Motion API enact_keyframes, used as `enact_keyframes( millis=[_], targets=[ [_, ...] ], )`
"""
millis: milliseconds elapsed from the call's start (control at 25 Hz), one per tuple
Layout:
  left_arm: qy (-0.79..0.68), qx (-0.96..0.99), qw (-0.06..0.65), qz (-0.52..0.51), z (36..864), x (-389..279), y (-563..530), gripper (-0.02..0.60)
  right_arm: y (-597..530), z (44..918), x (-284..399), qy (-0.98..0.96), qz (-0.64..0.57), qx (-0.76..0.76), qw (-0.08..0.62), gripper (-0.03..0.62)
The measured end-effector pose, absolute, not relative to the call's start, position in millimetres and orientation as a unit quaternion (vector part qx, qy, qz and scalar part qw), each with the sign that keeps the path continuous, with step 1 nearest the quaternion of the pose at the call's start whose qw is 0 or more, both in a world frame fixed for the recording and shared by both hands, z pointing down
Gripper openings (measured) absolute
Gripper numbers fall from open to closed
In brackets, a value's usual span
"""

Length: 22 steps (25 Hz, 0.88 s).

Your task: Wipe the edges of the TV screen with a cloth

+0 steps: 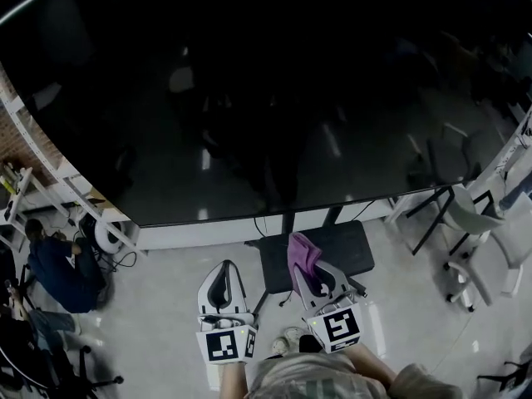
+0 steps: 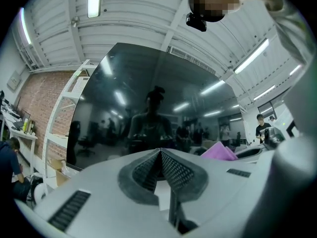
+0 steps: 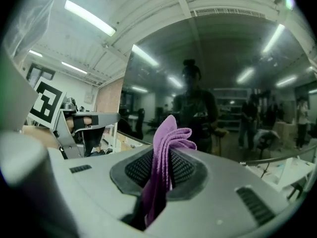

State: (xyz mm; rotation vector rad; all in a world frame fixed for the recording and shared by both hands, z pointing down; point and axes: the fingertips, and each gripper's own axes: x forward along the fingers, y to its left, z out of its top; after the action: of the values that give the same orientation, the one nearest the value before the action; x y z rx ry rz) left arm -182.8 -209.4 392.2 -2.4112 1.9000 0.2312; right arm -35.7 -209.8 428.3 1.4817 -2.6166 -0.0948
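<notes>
Cloth point(image 3: 171, 133), purple, pinched upright in the closed right tongs point(image 3: 167, 157), below the dark TV screen point(image 1: 249, 98); left tongs point(image 2: 160, 155) pressed together, holding nothing.

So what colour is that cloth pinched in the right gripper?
The cloth is purple, seen best in the right gripper view.

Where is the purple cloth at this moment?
The purple cloth is clamped in the right tongs, right of centre low in the head view, near the bottom edge of the TV screen.
</notes>
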Motion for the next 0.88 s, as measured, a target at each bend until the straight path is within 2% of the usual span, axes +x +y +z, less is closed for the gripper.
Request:
enact_keyframes(
  millis=[520,880],
  targets=[
    [0.622,-0.778,0.054,0.063,381,-176,-238,0.015,-251,428,-37,-0.87,-0.022,0.491,0.038,0.063],
    [0.646,-0.759,0.065,0.047,388,-221,-245,0.015,-256,425,-93,-0.899,-0.041,0.434,0.04,0.063]
  ],
)
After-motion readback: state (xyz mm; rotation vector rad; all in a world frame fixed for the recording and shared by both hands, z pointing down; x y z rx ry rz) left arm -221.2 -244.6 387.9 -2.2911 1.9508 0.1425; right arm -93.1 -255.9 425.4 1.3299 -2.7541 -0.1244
